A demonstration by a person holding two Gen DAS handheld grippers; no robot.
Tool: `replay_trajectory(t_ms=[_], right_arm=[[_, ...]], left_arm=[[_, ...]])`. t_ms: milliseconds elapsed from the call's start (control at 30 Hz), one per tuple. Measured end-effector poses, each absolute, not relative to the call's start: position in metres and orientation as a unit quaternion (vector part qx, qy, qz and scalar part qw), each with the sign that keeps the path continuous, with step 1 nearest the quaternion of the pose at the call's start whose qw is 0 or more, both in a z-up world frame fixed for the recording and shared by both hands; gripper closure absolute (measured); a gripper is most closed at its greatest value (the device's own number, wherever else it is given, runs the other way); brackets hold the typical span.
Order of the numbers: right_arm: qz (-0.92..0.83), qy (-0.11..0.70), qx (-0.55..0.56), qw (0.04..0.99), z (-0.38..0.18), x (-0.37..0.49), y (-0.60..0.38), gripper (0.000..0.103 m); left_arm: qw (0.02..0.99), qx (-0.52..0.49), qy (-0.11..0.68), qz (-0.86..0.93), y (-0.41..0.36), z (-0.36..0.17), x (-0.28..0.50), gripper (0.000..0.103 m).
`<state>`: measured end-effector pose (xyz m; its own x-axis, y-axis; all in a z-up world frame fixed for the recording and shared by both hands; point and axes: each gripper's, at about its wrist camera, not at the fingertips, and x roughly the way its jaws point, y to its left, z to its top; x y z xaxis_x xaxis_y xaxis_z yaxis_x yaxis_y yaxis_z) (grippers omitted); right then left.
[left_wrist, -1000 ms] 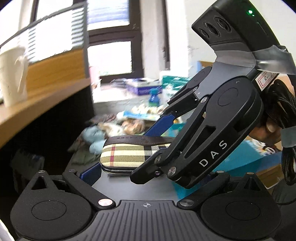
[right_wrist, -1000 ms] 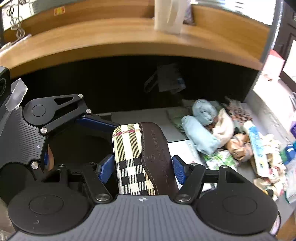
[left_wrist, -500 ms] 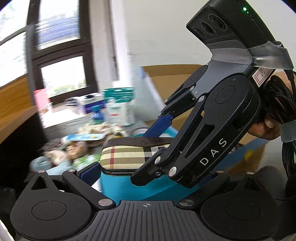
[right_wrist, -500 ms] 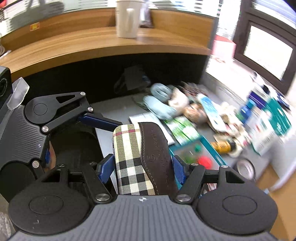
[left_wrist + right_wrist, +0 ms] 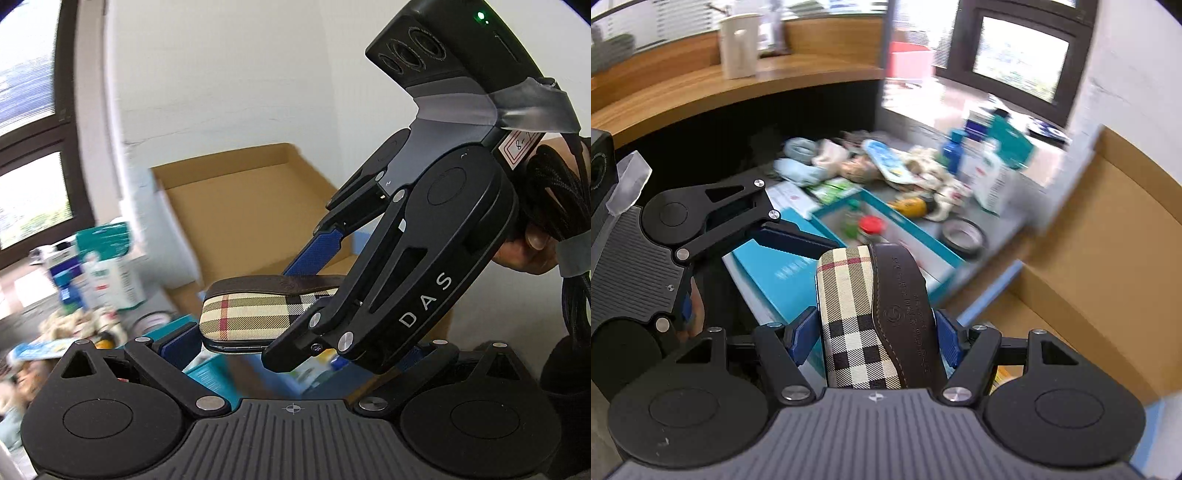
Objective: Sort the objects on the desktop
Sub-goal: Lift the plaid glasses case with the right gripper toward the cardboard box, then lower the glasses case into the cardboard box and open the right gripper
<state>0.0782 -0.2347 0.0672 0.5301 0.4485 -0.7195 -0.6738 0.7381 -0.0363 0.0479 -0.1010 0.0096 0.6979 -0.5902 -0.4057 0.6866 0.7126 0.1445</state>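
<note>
My right tool point(image 5: 873, 336) is clamped on the plaid case point(image 5: 864, 317), low centre of frame — mid-carry. My left tool point(image 5: 295, 343) flanks it; grip unclear. Next, I judge: lower it into the cardboard box point(image 5: 1108, 258) at right — then release.

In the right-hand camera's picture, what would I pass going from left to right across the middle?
Teal box lid → plaid case held in the right gripper → round metal tin → cardboard box.

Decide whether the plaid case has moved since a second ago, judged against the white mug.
Yes. The plaid case, clamped in the right gripper, swung rightward away from the white mug toward the cardboard box.
</note>
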Motion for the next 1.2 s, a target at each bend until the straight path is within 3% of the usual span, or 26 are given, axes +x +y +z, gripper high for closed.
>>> replay_trajectory(t_ms=[733, 1200], right_arm=[[0.183, 0.4, -0.074, 0.895, 0.018, 0.089, -0.368, 0.03], [0.087, 0.434, 0.014, 0.897, -0.023, 0.128, -0.422, 0.03]], left_arm=[[0.854, 0.186, 0.177, -0.453, -0.209, -0.028, 0.091, 0.0], [0.876, 0.153, 0.203, -0.409, -0.18, -0.02, 0.105, 0.0]])
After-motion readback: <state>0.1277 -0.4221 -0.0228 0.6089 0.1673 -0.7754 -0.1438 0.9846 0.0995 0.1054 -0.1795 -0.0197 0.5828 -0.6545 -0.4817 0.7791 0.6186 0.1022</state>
